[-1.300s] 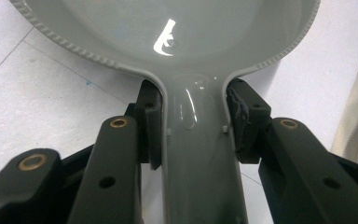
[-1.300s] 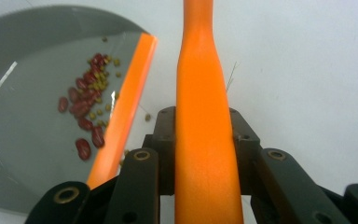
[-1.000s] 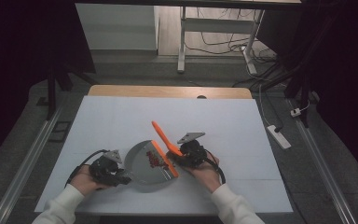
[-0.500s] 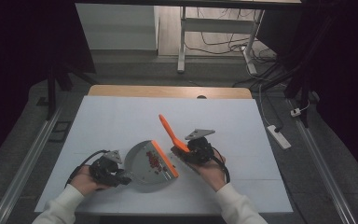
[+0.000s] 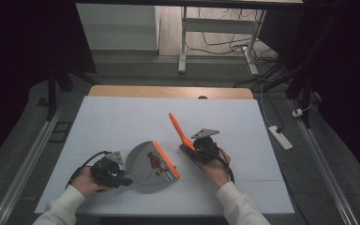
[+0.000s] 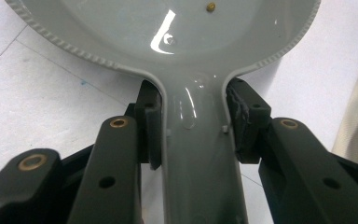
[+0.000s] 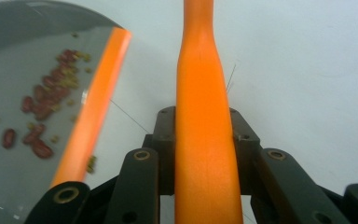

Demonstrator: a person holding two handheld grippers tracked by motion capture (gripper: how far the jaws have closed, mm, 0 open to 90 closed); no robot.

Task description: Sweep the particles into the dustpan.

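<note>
On the white counter (image 5: 122,122), the left hand-held gripper (image 5: 122,174) clamps the grey dustpan (image 5: 143,164) by its handle, red beans (image 5: 154,160) lying near its orange lip (image 5: 165,159). Just beside it, the right hand-held gripper (image 5: 198,151) grips an orange brush handle (image 5: 180,130). Bare counter spreads beyond toward the far wooden edge (image 5: 168,92).

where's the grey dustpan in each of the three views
High view: the dustpan lies low and left of centre, its handle in the left gripper.
Left gripper view: its handle rises mid-frame between the jaws, the pan across the top.
Right gripper view: at the left edge.
Shared landmark: the red beans inside the pan.
</note>
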